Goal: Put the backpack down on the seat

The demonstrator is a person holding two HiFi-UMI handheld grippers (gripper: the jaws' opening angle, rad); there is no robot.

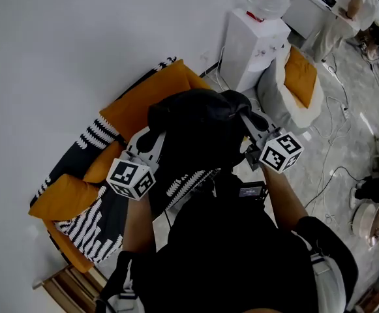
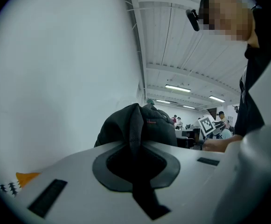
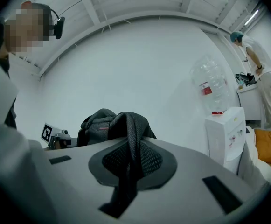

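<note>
the left forearm (image 1: 137, 222) and right forearm (image 1: 284, 199) reach forward, well apart, holding the left gripper (image 1: 151, 142) and right gripper (image 1: 256, 135) near level, the left jaws clamped on a backpack strap (image 2: 135, 127), the right jaws on the other strap (image 3: 132, 134).

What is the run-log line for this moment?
left tool: shut on backpack | right tool: shut on backpack | backpack: held over orange seat, not set down
</note>
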